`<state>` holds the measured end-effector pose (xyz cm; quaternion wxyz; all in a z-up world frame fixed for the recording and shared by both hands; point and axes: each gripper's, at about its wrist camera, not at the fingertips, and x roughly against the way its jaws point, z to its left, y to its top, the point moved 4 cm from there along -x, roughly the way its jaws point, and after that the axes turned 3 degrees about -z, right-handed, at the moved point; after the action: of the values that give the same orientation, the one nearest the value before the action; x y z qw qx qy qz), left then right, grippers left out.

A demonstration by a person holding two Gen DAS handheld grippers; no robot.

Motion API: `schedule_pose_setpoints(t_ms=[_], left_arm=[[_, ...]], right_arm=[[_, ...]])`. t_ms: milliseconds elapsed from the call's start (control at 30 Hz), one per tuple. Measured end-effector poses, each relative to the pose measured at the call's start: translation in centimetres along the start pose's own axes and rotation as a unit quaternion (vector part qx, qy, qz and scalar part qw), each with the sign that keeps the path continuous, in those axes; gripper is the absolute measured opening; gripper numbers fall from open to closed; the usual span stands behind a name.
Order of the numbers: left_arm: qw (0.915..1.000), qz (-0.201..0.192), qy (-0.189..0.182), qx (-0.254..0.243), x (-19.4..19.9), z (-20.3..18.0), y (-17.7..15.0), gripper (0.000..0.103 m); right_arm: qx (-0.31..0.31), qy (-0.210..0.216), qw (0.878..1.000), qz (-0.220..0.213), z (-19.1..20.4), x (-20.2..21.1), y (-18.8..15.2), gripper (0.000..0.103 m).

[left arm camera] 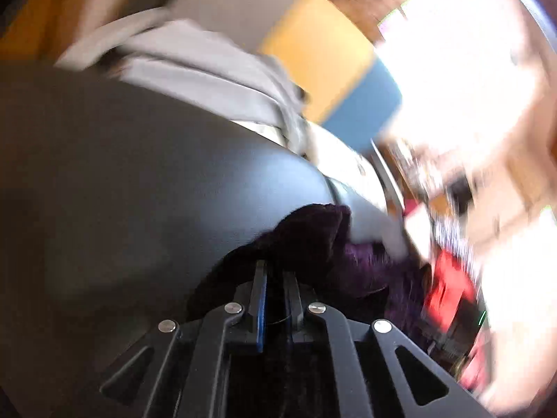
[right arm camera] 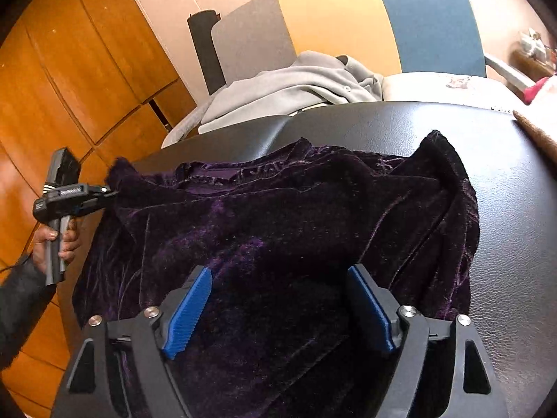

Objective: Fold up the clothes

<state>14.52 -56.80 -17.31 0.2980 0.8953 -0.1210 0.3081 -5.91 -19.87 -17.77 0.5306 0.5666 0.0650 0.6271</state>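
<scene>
Right gripper (right arm camera: pixel 278 308) sits nearest in the right wrist view, blue pads (right arm camera: pixel 188 310) spread wide apart, nothing pinched, jaws hovering over the near part of the purple velvet garment (right arm camera: pixel 278 209); whether the pads touch the cloth cannot be told. Garment lies spread and wrinkled on the black padded table (right arm camera: pixel 504 191), neckline toward the far edge, one corner peaked up at far right, left side hanging off the table edge. At the garment's left corner the left gripper (right arm camera: pixel 106 191) has its jaws together on the fabric, held by a hand (right arm camera: pixel 55 244) in a dark sleeve (right arm camera: pixel 17 306). Left wrist view is motion-blurred: left gripper (left arm camera: pixel 275 271) fingers pressed close with dark purple cloth (left arm camera: pixel 313 237) bunched at the tips, black table surface (left arm camera: pixel 139 174) to the left, something red (left arm camera: pixel 449 292) at right, too blurred to identify. Beyond the table a grey garment (right arm camera: pixel 296 87) lies crumpled on a pale surface, behind it a grey-yellow-blue panel (right arm camera: pixel 348 17), orange wooden cabinets (right arm camera: pixel 87 69) on the left
</scene>
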Motion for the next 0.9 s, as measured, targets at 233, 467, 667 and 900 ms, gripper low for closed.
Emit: schedule_pose_setpoints(t_ms=[233,467,667,900], left_arm=[[0.9981,0.024,0.055,0.016,-0.9,1.7,-1.9,0.004],[0.998,0.003,0.061,-0.016,-0.1,0.7,-1.6,0.006],[0.9986,-0.022,0.048,-0.009,1.5,0.8,-1.8,0.007],[0.9963,-0.077,0.03,-0.025,4.1,-1.1,-2.9,0.01]], right_arm=[[0.018,-0.011,1.0,0.023,0.6,0.2,0.9,0.077],[0.116,0.041,0.991,0.046,4.8,-1.6,7.8,0.051],[0.222,0.006,0.959,0.178,6.5,-9.5,7.5,0.051],[0.225,-0.023,0.958,0.176,5.9,-9.5,7.1,0.005]])
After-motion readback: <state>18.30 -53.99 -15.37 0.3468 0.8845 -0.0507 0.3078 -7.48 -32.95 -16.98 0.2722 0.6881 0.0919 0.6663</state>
